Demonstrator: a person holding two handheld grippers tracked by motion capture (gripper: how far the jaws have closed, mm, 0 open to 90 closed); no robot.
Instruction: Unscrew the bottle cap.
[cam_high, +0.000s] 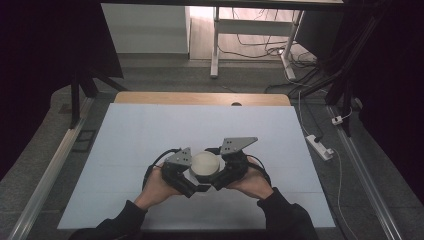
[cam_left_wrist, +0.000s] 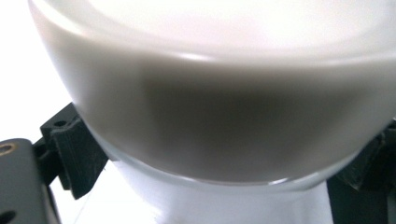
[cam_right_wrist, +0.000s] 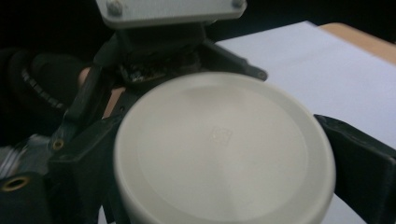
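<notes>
Between your two sets of fingers sits the round lidded container (cam_high: 205, 165), on the counter (cam_high: 150, 140) near its front edge. Your left gripper (cam_high: 186, 181) closes in from its left, your right gripper (cam_high: 223, 177) from its right, fingers (cam_right_wrist: 359, 158) against its sides.

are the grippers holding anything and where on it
Both hold one round white lidded container: the left gripper clamps its lower body, the right gripper its lid rim.
</notes>
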